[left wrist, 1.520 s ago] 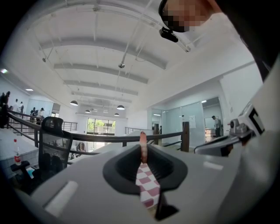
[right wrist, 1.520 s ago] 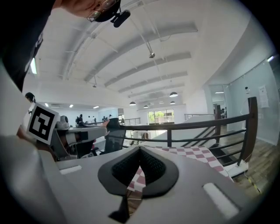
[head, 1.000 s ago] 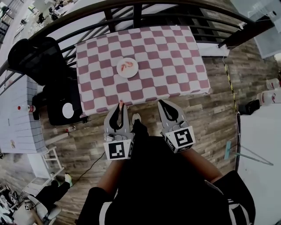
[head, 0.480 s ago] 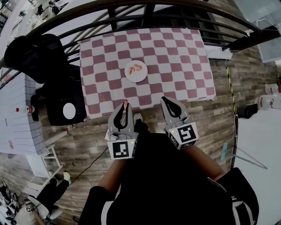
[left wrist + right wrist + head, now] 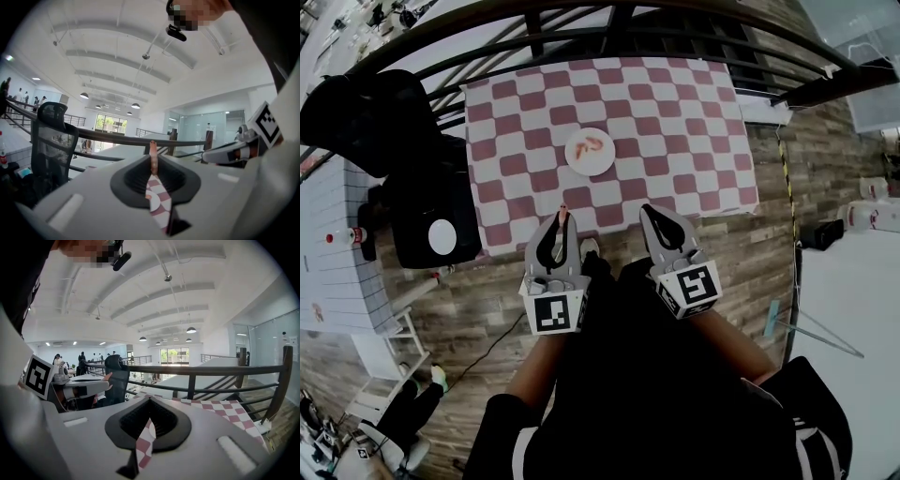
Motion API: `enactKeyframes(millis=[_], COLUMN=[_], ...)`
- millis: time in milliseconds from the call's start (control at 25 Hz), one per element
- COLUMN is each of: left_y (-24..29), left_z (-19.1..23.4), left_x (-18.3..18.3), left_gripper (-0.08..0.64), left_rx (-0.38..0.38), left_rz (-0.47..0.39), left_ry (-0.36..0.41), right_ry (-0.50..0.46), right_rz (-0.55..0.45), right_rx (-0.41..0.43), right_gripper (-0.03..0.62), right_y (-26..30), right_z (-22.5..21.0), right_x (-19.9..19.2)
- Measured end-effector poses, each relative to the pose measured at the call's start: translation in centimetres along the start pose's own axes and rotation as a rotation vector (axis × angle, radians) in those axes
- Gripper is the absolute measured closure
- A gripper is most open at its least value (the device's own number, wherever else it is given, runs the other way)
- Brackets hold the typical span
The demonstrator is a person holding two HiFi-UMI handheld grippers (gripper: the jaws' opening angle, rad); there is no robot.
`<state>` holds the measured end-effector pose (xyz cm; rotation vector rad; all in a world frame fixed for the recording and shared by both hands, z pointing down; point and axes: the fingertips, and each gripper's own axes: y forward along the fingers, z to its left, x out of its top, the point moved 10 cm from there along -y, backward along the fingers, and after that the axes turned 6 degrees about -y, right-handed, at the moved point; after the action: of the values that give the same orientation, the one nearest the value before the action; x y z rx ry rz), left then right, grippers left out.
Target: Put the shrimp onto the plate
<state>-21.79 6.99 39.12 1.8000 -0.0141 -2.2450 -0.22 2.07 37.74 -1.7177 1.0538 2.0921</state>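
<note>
A white plate (image 5: 575,162) lies on the pink-and-white checked table (image 5: 675,122) in the head view, with a pink shrimp (image 5: 592,146) lying on it. My left gripper (image 5: 562,223) hangs off the table's near edge, shut on another small pink shrimp (image 5: 563,215). In the left gripper view that shrimp (image 5: 152,154) sticks up from between the closed jaws. My right gripper (image 5: 645,210) is beside it at the near edge, shut with nothing in it. In the right gripper view its jaws meet over a sliver of checked cloth (image 5: 146,446).
A dark metal railing (image 5: 581,28) runs behind the table. A black office chair (image 5: 366,112) and a black stool with a white disc (image 5: 442,236) stand to the left. Wooden floor (image 5: 769,234) lies to the right, and white tables (image 5: 337,244) at far left.
Both grippers stay near the table's front edge, the left still shut on its shrimp. The view has shifted slightly; the plate now sits a little further right than a second ago.
</note>
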Motion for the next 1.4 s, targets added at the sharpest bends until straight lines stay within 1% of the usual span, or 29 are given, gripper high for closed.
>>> enactKeyframes(millis=[160, 320, 520, 680, 800, 880, 1040, 1160, 1320, 1400], left_y=[-0.8, -1.8, -2.7, -2.4, -1.1, 0.2, 3.4, 6.0, 9.0, 10.5], left_z=[0.4, 0.7, 1.3, 1.4, 0.8, 0.6, 0.8, 0.7, 0.4, 0.5], left_x=[0.1, 0.5, 0.5, -0.3, -0.5, -1.0, -1.7, -3.0, -4.4, -5.2], left_gripper=[0.522, 0.522, 0.522, 0.522, 0.522, 0.522, 0.522, 0.522, 0.522, 0.522], left_rx=[0.03, 0.085, 0.113, 0.15, 0.131, 0.115, 0.133, 0.155, 0.156, 0.16], left_rz=[-0.019, -0.032, -0.07, -0.018, -0.002, 0.02, 0.021, 0.066, 0.12, 0.146], left_ry=[0.001, -0.002, -0.014, -0.022, 0.002, 0.027, 0.053, 0.054, 0.087, 0.087], right_ry=[-0.011, -0.002, -0.018, -0.014, 0.006, 0.014, 0.007, 0.01, 0.026, 0.03], right_rz=[0.002, -0.023, -0.043, -0.036, -0.026, -0.022, -0.029, -0.036, -0.046, -0.042], right_rx=[0.024, 0.049, 0.089, 0.099, 0.087, 0.084, 0.103, 0.108, 0.102, 0.105], right_gripper=[0.597, 0.597, 0.597, 0.597, 0.597, 0.597, 0.597, 0.597, 0.597, 0.597], right_y=[0.1, 0.8, 1.3, 1.2, 1.2, 1.6, 3.1, 4.0, 5.5, 6.2], right_z=[0.4, 0.5, 1.2, 0.4, -0.6, -1.6, -3.8, -6.0, -8.7, -9.9], right_x=[0.0, 0.6, 1.6, 1.3, 0.7, 0.4, 0.6, 1.0, 1.4, 1.4])
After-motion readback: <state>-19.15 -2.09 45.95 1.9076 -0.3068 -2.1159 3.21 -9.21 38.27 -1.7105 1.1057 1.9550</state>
